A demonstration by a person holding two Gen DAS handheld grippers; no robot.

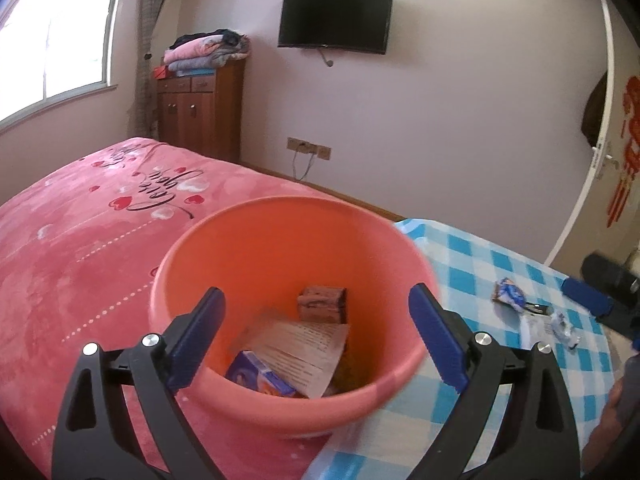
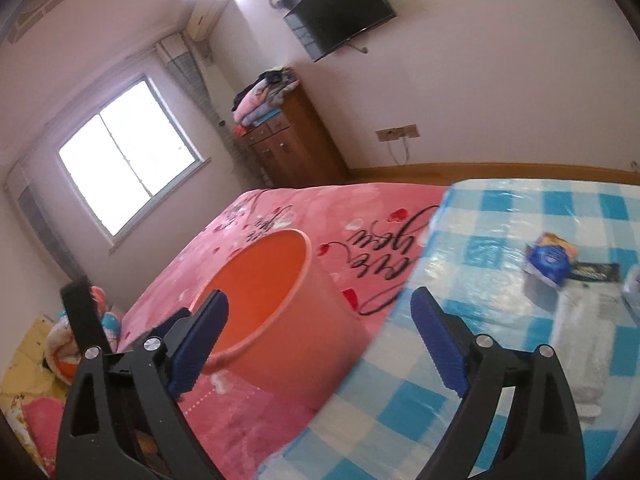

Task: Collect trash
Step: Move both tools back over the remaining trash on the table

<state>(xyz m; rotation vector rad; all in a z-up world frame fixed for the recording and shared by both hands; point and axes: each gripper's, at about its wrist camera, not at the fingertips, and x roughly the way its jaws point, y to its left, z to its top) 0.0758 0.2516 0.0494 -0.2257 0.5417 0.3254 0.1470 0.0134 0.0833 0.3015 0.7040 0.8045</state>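
Observation:
An orange bucket (image 1: 280, 240) stands on the pink bed against the table's edge. Inside lie a brown box (image 1: 322, 304), a printed paper sheet (image 1: 304, 344) and a blue carton (image 1: 260, 374). My left gripper (image 1: 316, 290) is open, its jaws spread over the bucket's near rim with nothing between them. My right gripper (image 2: 319, 296) is also open and empty, between the bucket (image 2: 288, 340) and the checked table (image 2: 500, 216). On the table lie a blue wrapper (image 2: 548, 260), a black wrapper (image 2: 596, 272) and white paper (image 2: 580, 320).
The pink bedspread (image 1: 80, 248) fills the left. A wooden cabinet (image 1: 200, 116) topped with folded blankets stands at the far wall under a TV (image 1: 334, 20). A window (image 1: 56, 36) is at the left and a white door (image 1: 592, 168) at the right.

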